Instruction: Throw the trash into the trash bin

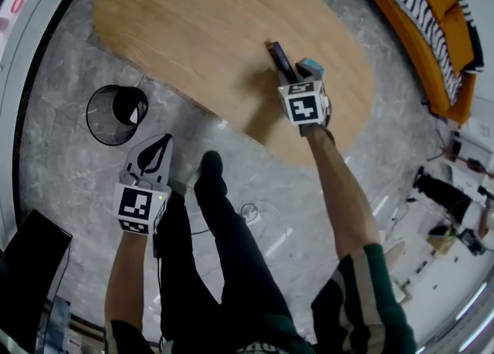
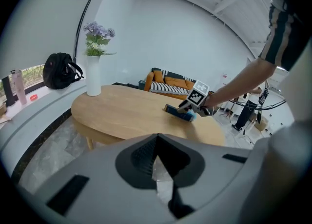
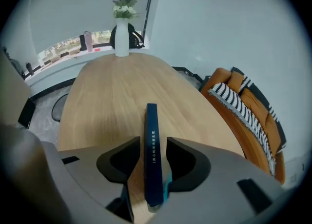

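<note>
A slim dark blue box [image 1: 279,57] with a teal side lies on the oval wooden table [image 1: 193,21]. My right gripper [image 1: 292,75] reaches down onto it. Its open jaws straddle the box [image 3: 152,135], with thin gaps showing on both sides. In the left gripper view the box [image 2: 176,112] is far across the table under the right gripper [image 2: 191,107]. The black mesh trash bin [image 1: 114,114] stands on the floor beside the table, with something white inside. My left gripper [image 1: 154,146] hangs just right of the bin, its jaws [image 2: 157,137] shut tip to tip with nothing seen in them.
A white vase of purple flowers [image 2: 93,71] stands at the table's far end, with a black backpack [image 2: 59,70] on the window ledge behind. An orange sofa with a striped cushion [image 1: 432,13] runs along the right. The person's leg and dark shoe [image 1: 210,175] are between the grippers.
</note>
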The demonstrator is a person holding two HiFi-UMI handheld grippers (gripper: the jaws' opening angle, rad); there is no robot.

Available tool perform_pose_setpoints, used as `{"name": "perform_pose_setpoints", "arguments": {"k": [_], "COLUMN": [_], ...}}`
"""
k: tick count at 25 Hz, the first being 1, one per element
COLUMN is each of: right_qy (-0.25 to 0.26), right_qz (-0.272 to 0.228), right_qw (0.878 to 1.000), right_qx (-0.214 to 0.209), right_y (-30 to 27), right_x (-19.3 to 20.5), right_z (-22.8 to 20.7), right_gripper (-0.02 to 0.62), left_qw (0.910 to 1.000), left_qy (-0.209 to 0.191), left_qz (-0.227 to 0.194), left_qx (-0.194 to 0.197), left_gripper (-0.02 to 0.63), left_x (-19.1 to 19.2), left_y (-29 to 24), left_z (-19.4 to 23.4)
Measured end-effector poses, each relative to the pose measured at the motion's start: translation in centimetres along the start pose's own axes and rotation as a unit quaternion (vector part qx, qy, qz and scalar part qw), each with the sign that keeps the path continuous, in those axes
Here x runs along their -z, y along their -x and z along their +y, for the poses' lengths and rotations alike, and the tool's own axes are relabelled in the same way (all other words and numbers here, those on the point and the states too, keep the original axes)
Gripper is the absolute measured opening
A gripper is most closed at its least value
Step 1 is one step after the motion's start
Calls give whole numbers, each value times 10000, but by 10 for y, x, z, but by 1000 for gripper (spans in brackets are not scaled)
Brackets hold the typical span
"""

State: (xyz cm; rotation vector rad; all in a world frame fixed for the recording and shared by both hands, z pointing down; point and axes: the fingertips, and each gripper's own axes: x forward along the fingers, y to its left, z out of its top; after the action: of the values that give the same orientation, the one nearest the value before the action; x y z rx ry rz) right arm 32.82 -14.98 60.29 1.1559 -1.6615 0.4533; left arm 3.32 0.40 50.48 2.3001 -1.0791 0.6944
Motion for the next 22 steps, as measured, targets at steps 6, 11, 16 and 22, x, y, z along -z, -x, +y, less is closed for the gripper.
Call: {"name": "perform_pose_setpoints", "arguments": {"k": [6, 11, 16, 22], "right_qy": [39, 333, 592, 1411], "right_qz": [385, 153, -384, -1018], "right_qw": [9992, 9993, 9973, 9801], "right_qx": [126, 108, -223, -953], "right_y": [-6, 9, 29, 59], "right_x": [16, 0, -45, -96], "right_z": [2, 20, 64, 172], "right_gripper": [87, 81, 81, 81], "left_qw": [9998, 9993, 9980, 9947], "left_qy": [171, 250, 360, 602], "left_qz": [-22, -65, -186, -321], "left_qx": [-140, -285, -485, -771], "left_gripper": [0, 0, -1, 0], "left_x": [11, 15, 19, 39], "left_y": [17, 34, 53, 83], "left_z": [16, 29, 45, 71]}}
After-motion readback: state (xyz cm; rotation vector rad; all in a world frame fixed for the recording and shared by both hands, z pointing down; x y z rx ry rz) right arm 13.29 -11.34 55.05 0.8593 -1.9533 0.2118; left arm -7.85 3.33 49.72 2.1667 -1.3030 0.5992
